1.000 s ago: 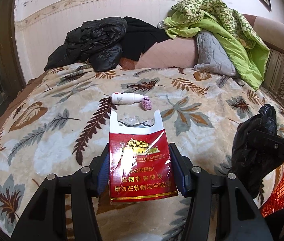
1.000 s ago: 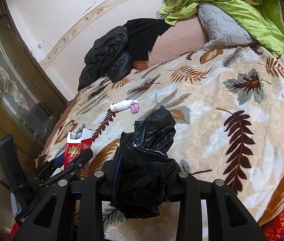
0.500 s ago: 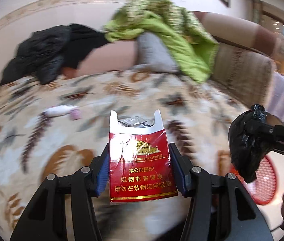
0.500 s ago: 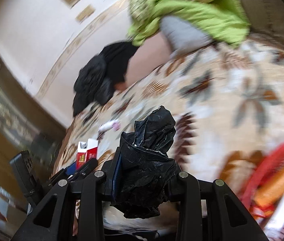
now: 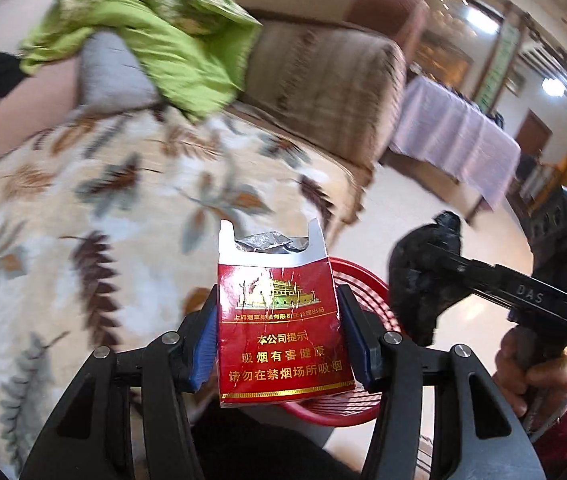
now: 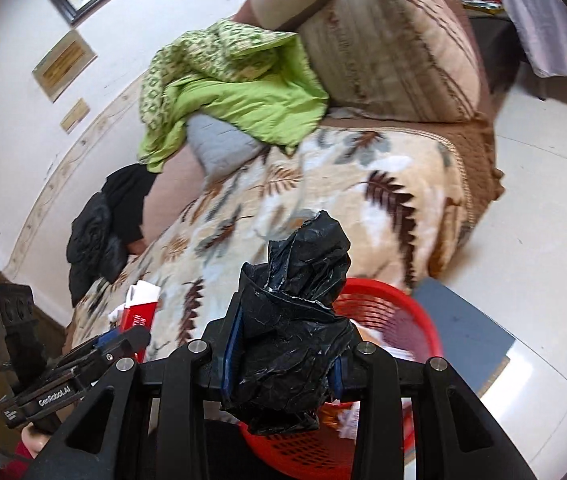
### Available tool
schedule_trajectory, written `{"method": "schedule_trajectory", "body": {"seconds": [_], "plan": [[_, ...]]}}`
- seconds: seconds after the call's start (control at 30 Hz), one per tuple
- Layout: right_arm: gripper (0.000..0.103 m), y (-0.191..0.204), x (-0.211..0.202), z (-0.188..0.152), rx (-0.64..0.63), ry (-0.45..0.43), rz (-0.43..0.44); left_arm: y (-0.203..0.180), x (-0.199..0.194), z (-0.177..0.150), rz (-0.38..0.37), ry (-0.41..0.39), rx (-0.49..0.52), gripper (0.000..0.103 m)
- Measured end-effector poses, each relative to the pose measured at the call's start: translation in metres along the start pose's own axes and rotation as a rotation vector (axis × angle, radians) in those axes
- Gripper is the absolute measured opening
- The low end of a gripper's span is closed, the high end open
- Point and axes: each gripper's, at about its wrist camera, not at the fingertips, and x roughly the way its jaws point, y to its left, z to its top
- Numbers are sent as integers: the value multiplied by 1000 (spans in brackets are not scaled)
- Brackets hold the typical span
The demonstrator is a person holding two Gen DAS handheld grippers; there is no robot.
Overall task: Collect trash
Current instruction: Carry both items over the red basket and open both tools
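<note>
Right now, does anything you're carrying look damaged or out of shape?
Yes. The red paper cigarette pack in the left gripper is torn open at the top, with crumpled foil showing. The black plastic bag in the right gripper is only a crumpled wad. Both hang by the red mesh basket.

cigarette pack [image 5: 279, 332]: glossy creased paper wrap
bag [image 6: 291, 344]: crinkled black plastic film
basket [image 6: 395, 300]: red plastic mesh
blanket [image 6: 323, 184]: fuzzy cloth

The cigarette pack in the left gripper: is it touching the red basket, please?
Cannot tell. In the left wrist view the cigarette pack, clamped in the left gripper, overlaps the red basket behind it, with no contact or gap visible.
</note>
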Motion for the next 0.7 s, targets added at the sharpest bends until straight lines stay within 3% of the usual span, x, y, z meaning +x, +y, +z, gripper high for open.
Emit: {"method": "schedule_trajectory", "body": {"seconds": [0.13,0.23,0.33,0.53,0.7], "plan": [[51,-19,12,-2,47,40,-29,-24,31,-5,-44,105,43,57],[55,-26,12,0,55,37,-60,-24,37,-8,-51,143,32,60],[55,-26,9,1,35,24,-60,-21,33,-7,-59,134,16,69],[55,-11,8,10,3,2,-38,-5,14,1,-59,92,-38,70],[55,12,13,15,-31,-10,2,24,-12,2,20,18,-77,70]]}}
